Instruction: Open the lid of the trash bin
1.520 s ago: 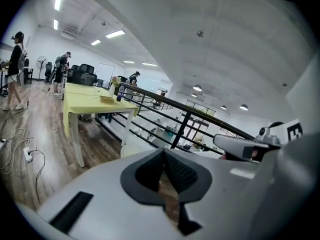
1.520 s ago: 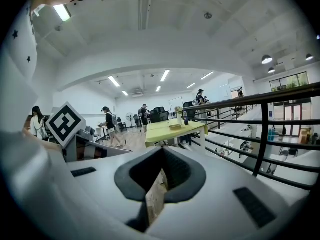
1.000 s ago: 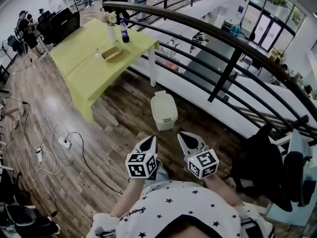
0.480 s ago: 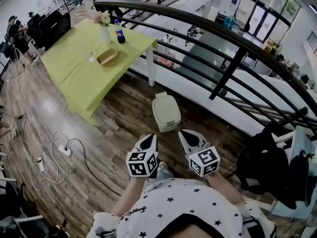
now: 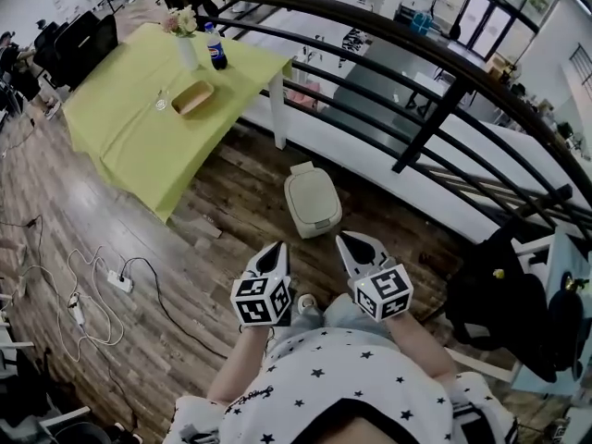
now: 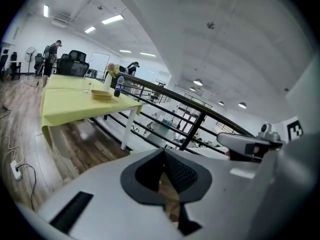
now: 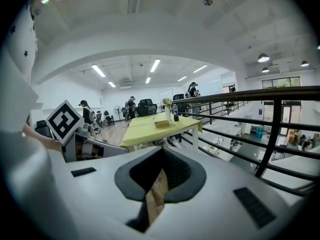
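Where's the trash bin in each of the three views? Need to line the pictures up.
Head view: trash bin at centre, on the wood floor just below the black railing, lid down.
Left gripper view: not in it.
Right gripper view: not in it.
Shared landmark: the yellow-green table, upper left in the head view, left in the left gripper view, centre in the right gripper view.

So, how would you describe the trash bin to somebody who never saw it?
Find the table with the yellow-green cloth beside the black railing. On the wooden floor past its white leg stands the trash bin, the only cream box, lid shut.
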